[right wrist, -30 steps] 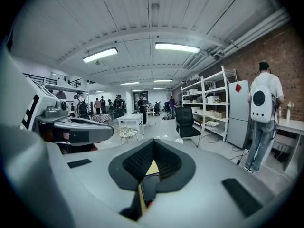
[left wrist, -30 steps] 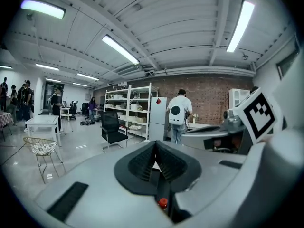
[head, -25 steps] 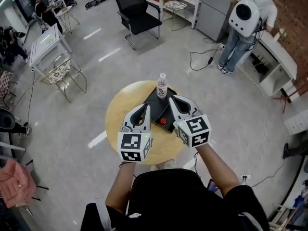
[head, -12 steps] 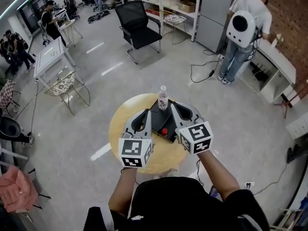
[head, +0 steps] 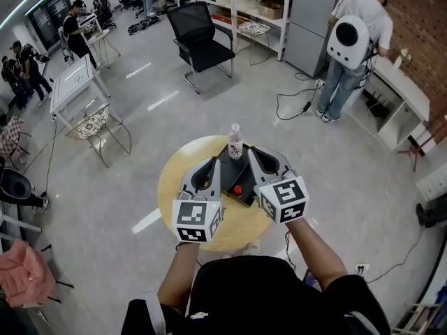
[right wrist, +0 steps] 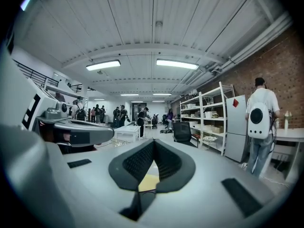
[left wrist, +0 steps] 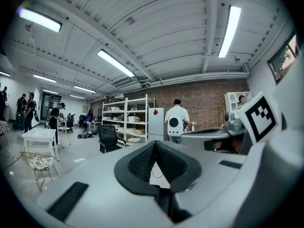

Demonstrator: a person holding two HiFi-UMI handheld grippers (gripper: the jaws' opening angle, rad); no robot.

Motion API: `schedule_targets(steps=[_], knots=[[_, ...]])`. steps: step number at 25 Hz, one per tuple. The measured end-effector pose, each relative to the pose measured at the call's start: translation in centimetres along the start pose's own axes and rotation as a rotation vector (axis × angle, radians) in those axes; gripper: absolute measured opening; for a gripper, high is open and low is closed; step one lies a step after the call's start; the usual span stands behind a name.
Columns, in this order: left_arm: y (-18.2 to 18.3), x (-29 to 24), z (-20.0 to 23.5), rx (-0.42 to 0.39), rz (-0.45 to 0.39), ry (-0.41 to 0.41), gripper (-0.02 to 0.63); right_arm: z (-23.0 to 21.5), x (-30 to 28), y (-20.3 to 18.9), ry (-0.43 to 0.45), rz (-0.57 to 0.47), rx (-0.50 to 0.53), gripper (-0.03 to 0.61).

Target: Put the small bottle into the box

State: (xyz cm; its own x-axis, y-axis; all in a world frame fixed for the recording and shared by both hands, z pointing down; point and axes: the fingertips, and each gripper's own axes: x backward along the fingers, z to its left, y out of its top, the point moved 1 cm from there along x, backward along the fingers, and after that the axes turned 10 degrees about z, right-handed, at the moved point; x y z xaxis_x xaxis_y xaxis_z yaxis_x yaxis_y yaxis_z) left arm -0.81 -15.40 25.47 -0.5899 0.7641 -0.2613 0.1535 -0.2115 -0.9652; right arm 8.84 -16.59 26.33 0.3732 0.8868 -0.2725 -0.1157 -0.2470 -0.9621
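Observation:
A small clear bottle [head: 235, 141] with a white cap stands upright at the far edge of a black box [head: 229, 173] on a round wooden table [head: 173, 183]. A small red thing [head: 237, 189] lies in the box. My left gripper [head: 211, 161] hovers over the box's left side, its tip short of the bottle. My right gripper [head: 252, 150] hovers over the right side, its tip just right of the bottle. Both are shut with nothing between the pads, as the left gripper [left wrist: 155, 146] view and the right gripper [right wrist: 154, 144] view show. Neither touches the bottle.
A black office chair [head: 199, 28] stands beyond the table. A person with a white backpack [head: 351, 35] stands at the back right by a white counter. Cables [head: 297, 88] trail on the floor. A white table [head: 73, 79] and a wire chair [head: 94, 124] stand at the left.
The head view has shifted a little, so the room sits differently in frame. Both grippers keep the same pose over the box, and the bottle has not moved.

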Motion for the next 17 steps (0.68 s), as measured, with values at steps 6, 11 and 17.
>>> schedule_targets(steps=[6,11,17], knots=[[-0.17,-0.05,-0.04,0.001,0.003,0.004,0.011,-0.04,-0.29,-0.54,0.004,0.012,-0.007,0.002],[-0.51,-0.13,0.33,0.005,0.011,0.017,0.011,0.34,-0.53,-0.82,0.011,0.019,-0.004,0.002],[-0.05,-0.14,0.32,0.006,-0.005,0.011,0.011,0.82,-0.57,-0.92,0.008,0.015,0.015,0.002]])
